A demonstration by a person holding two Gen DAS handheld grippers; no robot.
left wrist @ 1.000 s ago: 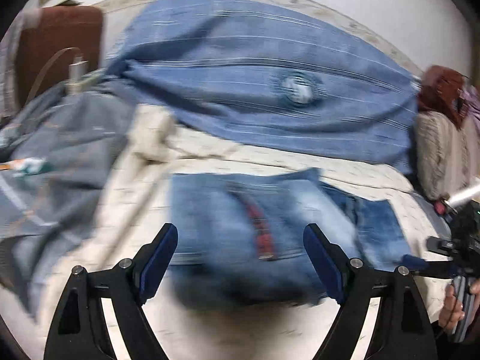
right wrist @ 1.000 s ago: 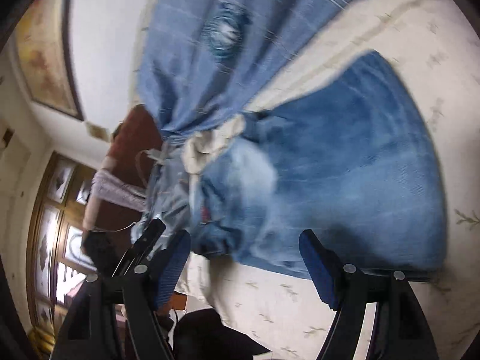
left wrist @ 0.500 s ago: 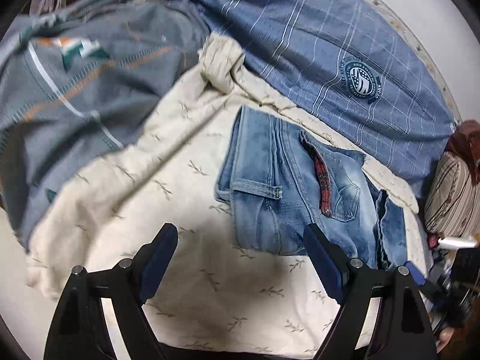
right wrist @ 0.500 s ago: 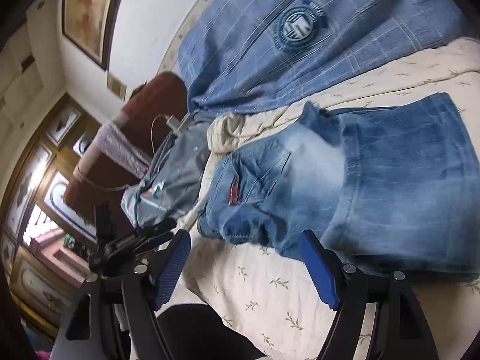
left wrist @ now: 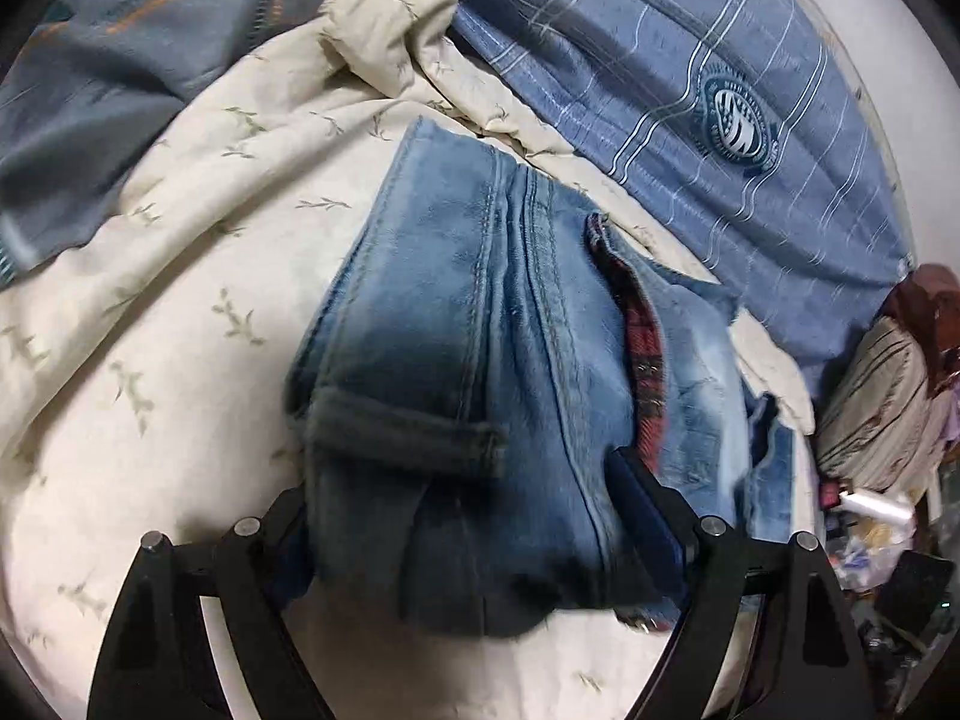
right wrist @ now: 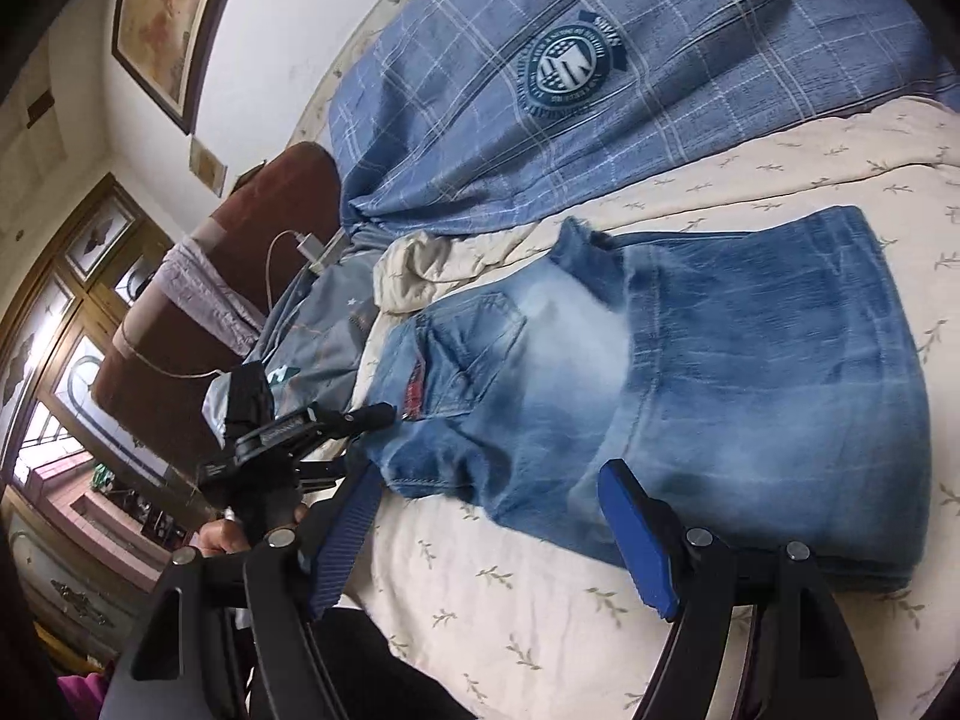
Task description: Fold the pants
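- On the bed (right wrist: pixel 600 630), over a cream leaf-print sheet, the jeans (right wrist: pixel 690 372) lie already doubled into a compact stack, waistband and back pocket toward the headboard side, hems toward the other.
- The left hand-held gripper (left wrist: pixel 474 516) sits low at the waistband end with its 2 fingers spread wide and the denim edge between them; the pads do not look pressed on the cloth, though shadow and blur there make this hard to judge.
- The right hand-held gripper (right wrist: pixel 498 546) hovers just off the near long edge of the jeans, fingers spread, nothing between them.
- The step in hand looks like taking hold for 1 more fold across the length.
- To do it well, drive the left fingers down so that every layer of the waistband end goes in, not only the top one; a partial bite would peel the stack apart.
- Keep the red plaid lining (left wrist: pixel 645 372) at the pocket tucked inside, clear of the pinch.
- The right gripper would best take the matching corner on the same short edge, so that both corners lift level.
- Carry the end over in 1 low arc and lay it square on the hem edge, well clear of the blue plaid blanket (right wrist: pixel 630 90) and the bunched sheet beside it.
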